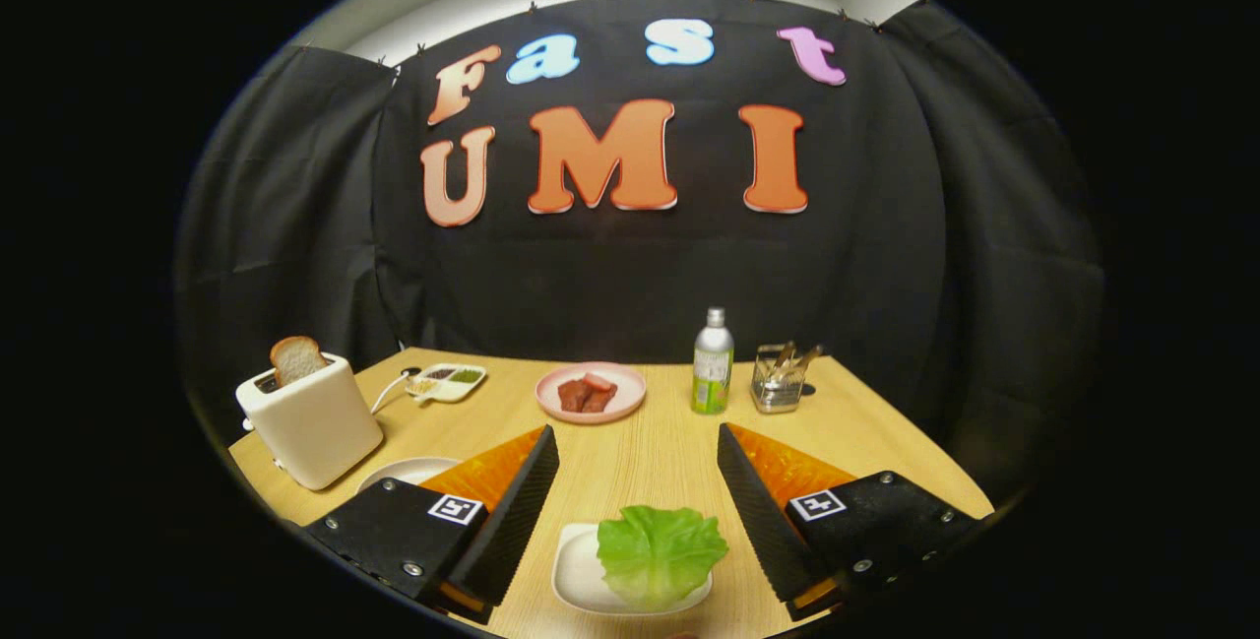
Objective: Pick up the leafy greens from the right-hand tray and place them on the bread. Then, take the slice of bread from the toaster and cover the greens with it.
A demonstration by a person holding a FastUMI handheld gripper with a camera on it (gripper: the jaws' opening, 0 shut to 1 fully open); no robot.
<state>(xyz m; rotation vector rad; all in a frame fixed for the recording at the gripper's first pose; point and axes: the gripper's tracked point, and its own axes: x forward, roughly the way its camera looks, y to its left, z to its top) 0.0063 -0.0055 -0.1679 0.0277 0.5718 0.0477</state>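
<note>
Your tongs are spread wide apart and hold nothing, their two fingers reaching forward over a light wooden bench. Between the fingers, close in toward you, the leafy greens lie on a small white tray, the leaf covering most of the tray and hanging past its far side; neither finger touches the leaf. Off to the left, beyond the left finger, a cream toaster stands with a slice of bread sticking upright out of its slot. A white plate sits just beside the toaster, partly hidden behind the left finger, and you cannot tell what lies on it. Farther back, near the middle of the bench, a pink plate carries reddish pieces of food. To its left rests a small divided dish; to its right stand a bottle with a green label and a clear container of utensils.
</note>
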